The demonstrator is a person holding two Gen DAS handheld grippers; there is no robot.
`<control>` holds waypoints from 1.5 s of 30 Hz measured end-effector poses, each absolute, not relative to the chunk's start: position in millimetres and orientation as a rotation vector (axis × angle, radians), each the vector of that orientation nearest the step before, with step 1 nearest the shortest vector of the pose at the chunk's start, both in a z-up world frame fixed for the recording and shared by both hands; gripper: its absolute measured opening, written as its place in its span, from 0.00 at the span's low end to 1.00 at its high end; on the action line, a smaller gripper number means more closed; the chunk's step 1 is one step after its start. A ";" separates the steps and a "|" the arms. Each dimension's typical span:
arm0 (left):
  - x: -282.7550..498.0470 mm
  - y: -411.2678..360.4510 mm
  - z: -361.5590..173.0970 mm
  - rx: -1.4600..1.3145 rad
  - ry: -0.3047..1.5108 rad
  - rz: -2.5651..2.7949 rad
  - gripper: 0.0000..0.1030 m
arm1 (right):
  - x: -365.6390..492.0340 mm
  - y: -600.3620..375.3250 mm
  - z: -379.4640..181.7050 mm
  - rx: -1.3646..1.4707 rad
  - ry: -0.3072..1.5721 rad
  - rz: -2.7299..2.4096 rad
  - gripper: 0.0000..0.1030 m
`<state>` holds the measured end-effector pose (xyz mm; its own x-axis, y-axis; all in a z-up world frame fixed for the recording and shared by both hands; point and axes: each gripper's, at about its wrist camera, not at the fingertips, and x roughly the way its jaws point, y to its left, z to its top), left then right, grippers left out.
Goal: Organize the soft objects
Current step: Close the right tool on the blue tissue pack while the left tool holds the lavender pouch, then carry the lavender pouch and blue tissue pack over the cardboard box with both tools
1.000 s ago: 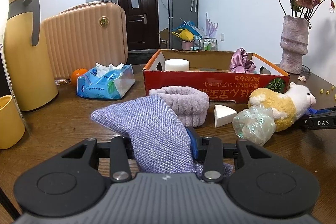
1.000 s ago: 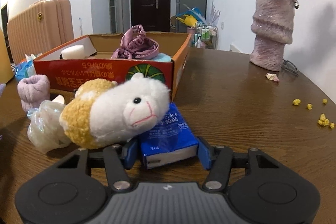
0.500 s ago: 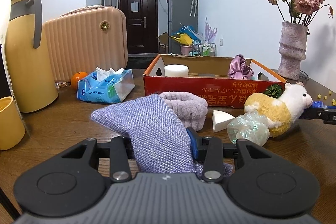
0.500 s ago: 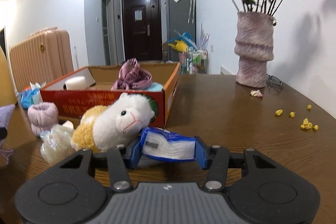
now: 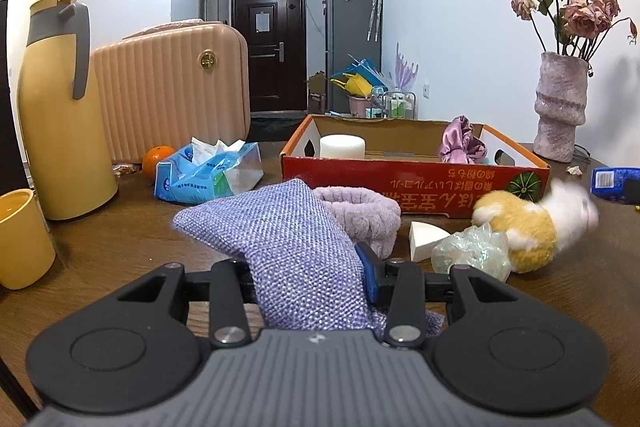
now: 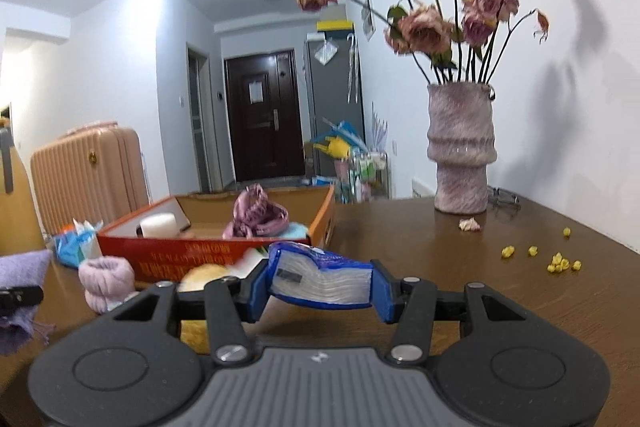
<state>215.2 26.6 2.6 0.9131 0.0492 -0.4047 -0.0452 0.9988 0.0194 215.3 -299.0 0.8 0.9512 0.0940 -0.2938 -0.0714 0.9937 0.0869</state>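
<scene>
My left gripper (image 5: 308,277) is shut on a purple woven cloth pouch (image 5: 280,247), held above the wooden table. My right gripper (image 6: 320,291) is shut on a blue tissue pack (image 6: 320,279), lifted off the table; the pack also shows at the right of the left wrist view (image 5: 614,179). The red cardboard box (image 5: 412,179) holds a white sponge roll (image 5: 342,147) and a pink satin scrunchie (image 5: 460,145). In front of it lie a fluffy lilac headband (image 5: 360,213), a white wedge sponge (image 5: 424,235), a clear plastic wad (image 5: 472,255) and a blurred plush sheep (image 5: 532,223).
A yellow thermos (image 5: 60,107), yellow cup (image 5: 20,239), pink suitcase (image 5: 172,95), orange (image 5: 156,159) and open blue tissue bag (image 5: 208,175) stand left. A vase of dried roses (image 6: 462,151) stands back right, with yellow crumbs (image 6: 556,259) on the table.
My right gripper has lifted the tissue pack up off the table. The plush sheep that lay on the pack has shifted and blurs. The left gripper has risen a little with the pouch.
</scene>
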 end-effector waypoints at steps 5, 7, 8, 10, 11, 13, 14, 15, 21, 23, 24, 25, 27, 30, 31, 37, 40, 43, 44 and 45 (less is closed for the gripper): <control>212.1 26.4 6.2 0.006 0.396 0.051 0.40 | 202.9 -295.8 6.8 0.091 0.244 0.095 0.49; 211.2 25.2 8.0 0.006 0.388 0.047 0.40 | 199.9 -292.3 8.2 0.091 0.231 0.101 0.49; 210.8 24.2 8.9 0.005 0.383 0.046 0.40 | 200.2 -289.9 8.5 0.088 0.229 0.104 0.49; 210.4 22.1 10.7 0.003 0.377 0.041 0.40 | 200.5 -285.3 8.7 0.083 0.224 0.109 0.49; 210.0 20.8 11.7 0.003 0.373 0.038 0.40 | 200.7 -282.7 9.0 0.080 0.222 0.111 0.49; 209.7 17.2 13.9 0.010 0.366 0.032 0.40 | 201.3 -278.5 9.5 0.073 0.215 0.115 0.49; 210.1 15.2 14.8 0.010 0.362 0.030 0.40 | 201.9 -276.8 9.7 0.067 0.210 0.118 0.49; 210.5 14.0 15.4 0.008 0.359 0.027 0.40 | 202.9 -274.6 9.9 0.059 0.204 0.121 0.49; 217.7 6.0 21.7 -0.013 0.344 0.019 0.40 | 215.8 -262.6 11.8 0.040 0.188 0.133 0.49; 221.5 3.8 23.9 -0.020 0.338 0.020 0.40 | 221.0 -259.5 13.2 0.038 0.182 0.135 0.49; 223.7 2.9 25.0 -0.024 0.336 0.020 0.40 | 223.5 -257.8 13.7 0.038 0.179 0.136 0.49; 226.1 2.1 26.1 -0.027 0.334 0.021 0.40 | 225.8 -256.6 14.1 0.038 0.177 0.137 0.49; 230.8 -0.2 28.0 -0.032 0.330 0.023 0.40 | 230.6 -254.6 14.6 0.039 0.175 0.139 0.49; 238.2 -3.5 30.4 -0.039 0.325 0.026 0.40 | 237.2 -253.1 16.1 0.042 0.168 0.139 0.49; 240.9 -4.5 31.1 -0.041 0.324 0.027 0.40 | 239.0 -252.7 16.5 0.044 0.165 0.138 0.49; 256.1 -9.0 34.6 -0.053 0.318 0.031 0.40 | 253.1 -250.7 19.1 0.053 0.160 0.136 0.49; 263.2 -9.8 35.4 -0.060 0.315 0.035 0.40 | 257.7 -250.1 19.8 0.053 0.159 0.136 0.49; 270.7 -11.7 36.4 -0.064 0.313 0.040 0.40 | 265.2 -248.0 21.2 0.052 0.154 0.137 0.49; 273.3 -12.2 36.7 -0.065 0.313 0.041 0.40 | 267.7 -246.8 21.7 0.053 0.153 0.139 0.49; 275.4 -12.5 36.9 -0.067 0.312 0.042 0.40 | 270.4 -246.0 22.2 0.054 0.153 0.140 0.49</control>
